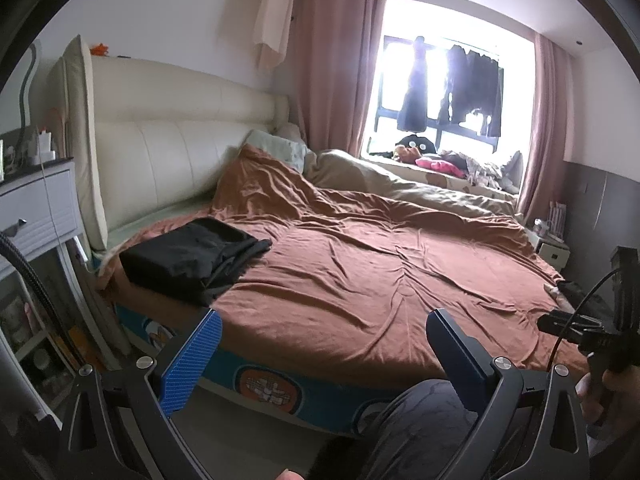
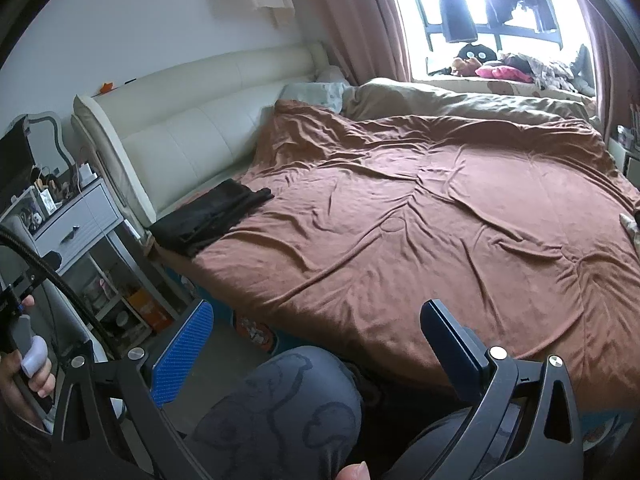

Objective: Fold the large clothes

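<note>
A folded black garment lies on the wrinkled rust-brown bedspread, at its corner nearest the padded cream headboard. The left gripper and the right gripper both hover off the bedspread's near edge, fingers spread wide, holding nothing, above a grey-patterned trouser knee.

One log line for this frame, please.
left gripper: open, empty | right gripper: open, empty | folded black garment: near cream headboard | rust-brown bedspread: wrinkled
</note>
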`<state>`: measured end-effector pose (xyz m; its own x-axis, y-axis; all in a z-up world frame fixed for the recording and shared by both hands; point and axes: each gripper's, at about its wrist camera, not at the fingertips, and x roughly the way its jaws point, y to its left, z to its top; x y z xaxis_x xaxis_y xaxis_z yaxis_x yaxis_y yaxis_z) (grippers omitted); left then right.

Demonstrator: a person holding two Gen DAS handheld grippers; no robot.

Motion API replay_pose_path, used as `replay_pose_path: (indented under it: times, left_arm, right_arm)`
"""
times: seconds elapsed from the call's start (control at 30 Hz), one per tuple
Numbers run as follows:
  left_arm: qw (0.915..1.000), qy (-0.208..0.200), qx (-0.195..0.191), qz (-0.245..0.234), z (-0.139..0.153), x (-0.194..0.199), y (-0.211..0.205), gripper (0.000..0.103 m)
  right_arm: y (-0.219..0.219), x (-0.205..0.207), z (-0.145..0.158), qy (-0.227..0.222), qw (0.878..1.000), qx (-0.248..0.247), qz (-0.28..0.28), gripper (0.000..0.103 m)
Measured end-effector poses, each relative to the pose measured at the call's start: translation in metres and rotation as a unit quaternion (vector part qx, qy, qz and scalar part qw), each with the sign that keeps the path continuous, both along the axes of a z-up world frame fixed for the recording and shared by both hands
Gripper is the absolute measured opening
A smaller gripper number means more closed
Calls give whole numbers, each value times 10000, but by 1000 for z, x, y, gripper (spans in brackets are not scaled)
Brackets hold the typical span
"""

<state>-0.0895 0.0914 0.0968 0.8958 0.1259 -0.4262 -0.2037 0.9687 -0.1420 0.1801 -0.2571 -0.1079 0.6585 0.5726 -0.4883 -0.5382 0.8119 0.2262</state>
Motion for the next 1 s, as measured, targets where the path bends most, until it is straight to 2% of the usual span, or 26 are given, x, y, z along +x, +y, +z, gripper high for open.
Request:
replay_pose_path:
  times: [0.6,1.0]
  left_arm:
    - [9998,-25,-139,-153,1,-7,-10,103]
    - [9998,-83,-84,-175,14,-12,-12,103]
  right_arm:
    - [-12,-11,6,-7,10000,-25,42,103]
    - [-24,-17,13,-102,9999,109,36,103]
